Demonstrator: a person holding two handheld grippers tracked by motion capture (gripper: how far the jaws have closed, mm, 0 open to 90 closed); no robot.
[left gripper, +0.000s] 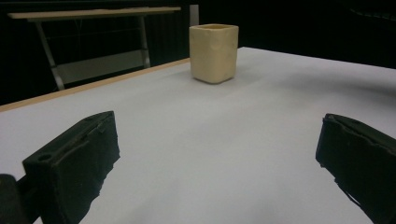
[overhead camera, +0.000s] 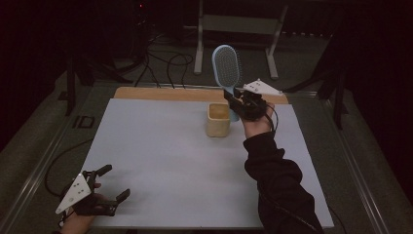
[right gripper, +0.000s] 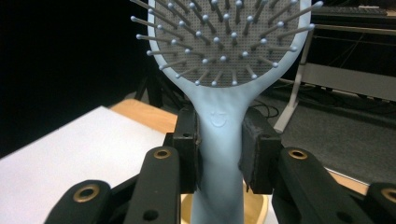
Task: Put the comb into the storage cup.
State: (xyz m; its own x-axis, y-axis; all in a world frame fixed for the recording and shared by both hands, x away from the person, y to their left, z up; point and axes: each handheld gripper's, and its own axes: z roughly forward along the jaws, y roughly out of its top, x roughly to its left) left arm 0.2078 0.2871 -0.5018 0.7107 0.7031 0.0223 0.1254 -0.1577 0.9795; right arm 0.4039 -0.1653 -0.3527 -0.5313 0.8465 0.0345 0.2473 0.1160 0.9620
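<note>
My right gripper [overhead camera: 237,101] is pinching a pale blue plastic paddle hairbrush [overhead camera: 227,66] by its handle, one black pad pressed to each side of the neck just under the small moulded smiley face. In the right gripper view the brush [right gripper: 219,140] stands upright between my jaws, its grey bristle cushion facing the camera, with ball-tipped pins spreading out above. The lower end of the handle runs down past my pads towards a cream, square-sided cup with rounded corners [overhead camera: 217,119], whose rim shows just beneath the handle in that view. From the high view the cup stands on the far middle of the white tabletop [overhead camera: 160,161], just beside my right gripper, and the brush head rises above and behind it, past the wooden strip along the far edge [overhead camera: 160,93]. Whether the handle's tip is inside the cup I cannot tell.

My left gripper [overhead camera: 110,183] rests low at the near left corner of the tabletop, jaws spread wide with nothing between them. In the left gripper view the cup [left gripper: 214,52] stands well apart from it, upright on the white surface.
</note>
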